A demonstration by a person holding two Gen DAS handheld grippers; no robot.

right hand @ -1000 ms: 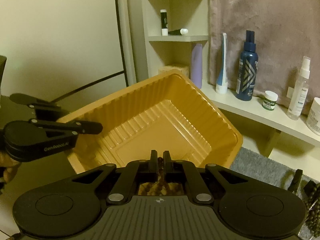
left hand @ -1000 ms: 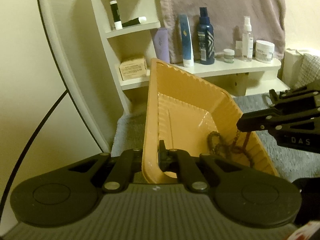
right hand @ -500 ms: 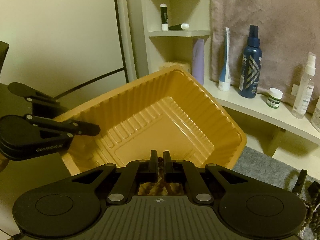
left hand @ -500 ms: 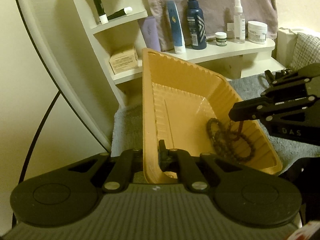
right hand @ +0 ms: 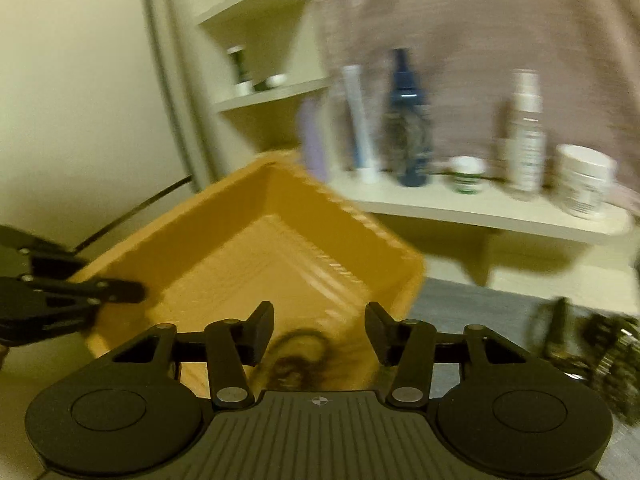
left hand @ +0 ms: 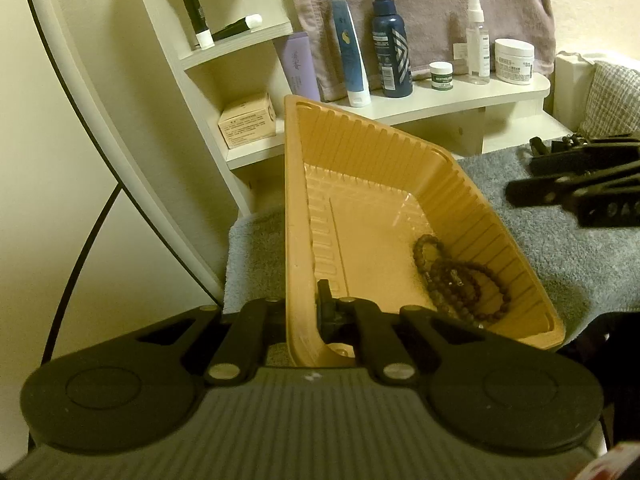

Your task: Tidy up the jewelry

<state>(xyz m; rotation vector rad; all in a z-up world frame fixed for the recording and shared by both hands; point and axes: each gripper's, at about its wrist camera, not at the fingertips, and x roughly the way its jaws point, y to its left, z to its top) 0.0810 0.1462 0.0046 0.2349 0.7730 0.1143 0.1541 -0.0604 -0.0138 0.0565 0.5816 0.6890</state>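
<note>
left gripper (left hand: 308,308) is tilted down with its jaws clamped tight on the near wall of the ribbed orange plastic tray (left hand: 296,216), while the right gripper (right hand: 319,334) off to its right has just been opening its jaws, nothing pinched between them

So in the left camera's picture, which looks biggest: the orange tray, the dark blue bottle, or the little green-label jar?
1. Orange tray, though it is nearest the camera.
2. Dark blue bottle.
3. Green-label jar, beside the bottle.
</note>
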